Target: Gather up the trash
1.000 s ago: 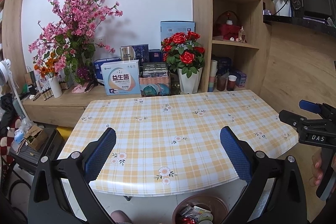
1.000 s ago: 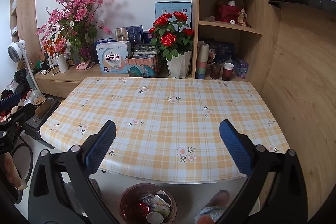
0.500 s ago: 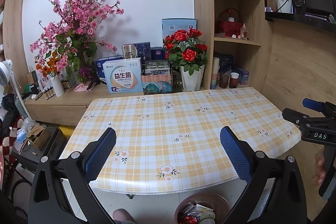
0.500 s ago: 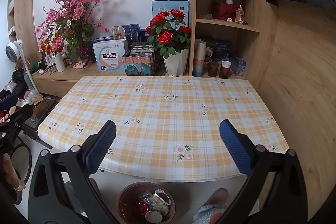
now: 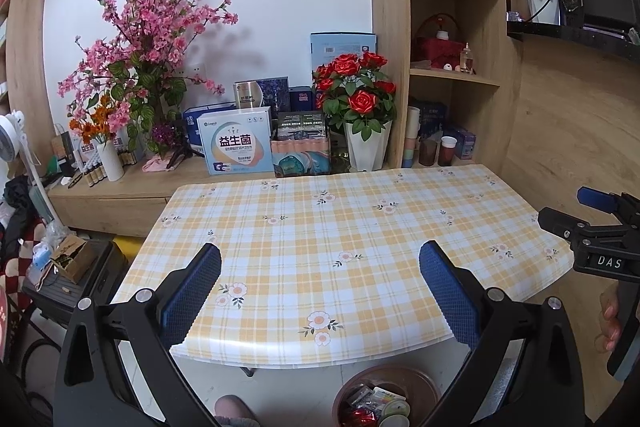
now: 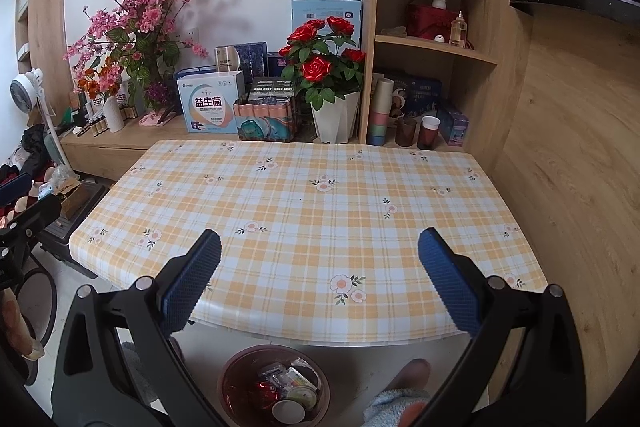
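Observation:
A round dark-red trash bin [image 6: 276, 387] stands on the floor under the table's front edge, holding wrappers, a small lid and red foil; it also shows in the left wrist view [image 5: 386, 397]. The table [image 6: 312, 195] has a yellow plaid cloth with flower prints and nothing on it. My left gripper [image 5: 320, 291] is open and empty above the table's front edge. My right gripper [image 6: 320, 283] is open and empty, also above the front edge; it shows at the right side of the left wrist view [image 5: 600, 227].
Behind the table a wooden ledge carries a white pot of red roses [image 6: 326, 83], boxes [image 6: 210, 103] and a pink blossom arrangement [image 6: 136, 7]. Shelves [image 6: 436, 43] stand at the right with cups [image 6: 428, 133]. A fan [image 6: 28, 91] and clutter are at the left. My slippered foot [image 6: 400, 395] is beside the bin.
Both grippers have drawn back and slightly up from the table, so more of the bin shows. Both stay open and empty.

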### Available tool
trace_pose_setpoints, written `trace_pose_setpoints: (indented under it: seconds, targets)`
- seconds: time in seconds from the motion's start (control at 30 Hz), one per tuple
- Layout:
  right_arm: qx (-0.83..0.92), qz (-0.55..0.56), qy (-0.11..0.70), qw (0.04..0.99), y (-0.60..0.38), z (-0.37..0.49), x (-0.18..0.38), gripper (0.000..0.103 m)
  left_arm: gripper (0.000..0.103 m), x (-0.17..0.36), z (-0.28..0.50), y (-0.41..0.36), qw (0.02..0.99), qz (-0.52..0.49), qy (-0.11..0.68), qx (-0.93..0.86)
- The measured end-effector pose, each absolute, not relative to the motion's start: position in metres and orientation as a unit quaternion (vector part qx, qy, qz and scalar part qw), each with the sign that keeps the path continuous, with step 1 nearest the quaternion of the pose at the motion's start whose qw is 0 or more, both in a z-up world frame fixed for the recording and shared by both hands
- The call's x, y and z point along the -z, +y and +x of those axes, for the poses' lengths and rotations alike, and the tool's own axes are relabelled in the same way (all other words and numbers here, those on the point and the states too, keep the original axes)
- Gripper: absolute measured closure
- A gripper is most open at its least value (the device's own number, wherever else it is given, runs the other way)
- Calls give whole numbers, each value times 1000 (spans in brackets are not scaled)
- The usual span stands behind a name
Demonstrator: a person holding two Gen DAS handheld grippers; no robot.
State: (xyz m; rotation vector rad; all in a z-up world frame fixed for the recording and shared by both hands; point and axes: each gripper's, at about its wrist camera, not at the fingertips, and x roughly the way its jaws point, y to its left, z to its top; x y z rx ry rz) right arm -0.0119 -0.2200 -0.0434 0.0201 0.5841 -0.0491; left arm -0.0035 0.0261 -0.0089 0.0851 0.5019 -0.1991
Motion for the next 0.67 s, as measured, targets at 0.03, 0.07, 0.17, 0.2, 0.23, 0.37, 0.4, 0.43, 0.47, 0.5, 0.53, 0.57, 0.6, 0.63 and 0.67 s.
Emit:
trace_pose_setpoints:
  seconds: [0.03, 0.07, 0.17, 0.2, 0.23, 0.37, 0.4, 0.43, 0.47, 0.5, 0.53, 0.57, 0.6, 0.63, 0.67]
  targets:
    - [25, 10, 288, 957, -220, -12, 44, 6, 6, 9, -3, 27, 963, 42, 248, 98]
    - [24, 11, 288, 957, -220, -12, 44, 6, 6, 10, -4, 27, 963, 41, 249, 98]
    - [24, 12, 290, 957, -221, -11, 44, 6, 6, 10, -4, 27, 962, 42, 249, 99]
    - [24, 11, 290, 957, -220, -11, 44, 6, 6, 10, -4, 28, 962, 43, 249, 99]
    - [25, 11, 290, 957, -220, -11, 44, 6, 6, 10, -4, 27, 962, 43, 249, 99]
    - [25, 11, 290, 957, -221, -11, 44, 6, 6, 12, -4, 28, 962, 43, 252, 99]
    - [24, 12, 290, 957, -221, -11, 44, 6, 6, 12, -3, 28, 961, 43, 253, 99]
    - [25, 12, 290, 957, -221, -10, 45, 6, 6, 13, -3, 28, 961, 43, 255, 100]
    - [25, 12, 291, 956, -222, -10, 45, 6, 6, 13, -2, 28, 960, 44, 257, 99]
    - [25, 12, 292, 956, -222, -10, 46, 6, 6, 13, -1, 27, 960, 44, 257, 99]
    - [25, 12, 292, 956, -222, -10, 47, 6, 6, 13, -1, 27, 960, 44, 258, 98]
    - [25, 12, 292, 956, -222, -10, 47, 6, 6, 13, -1, 27, 960, 45, 258, 98]
    - [25, 12, 292, 956, -222, -10, 47, 6, 6, 13, -1, 28, 960, 45, 258, 96]
    - [25, 13, 293, 956, -222, -10, 48, 6, 6, 13, 0, 27, 960, 46, 259, 96]
    - [25, 12, 292, 956, -222, -9, 47, 6, 6, 13, 0, 28, 960, 46, 260, 96]
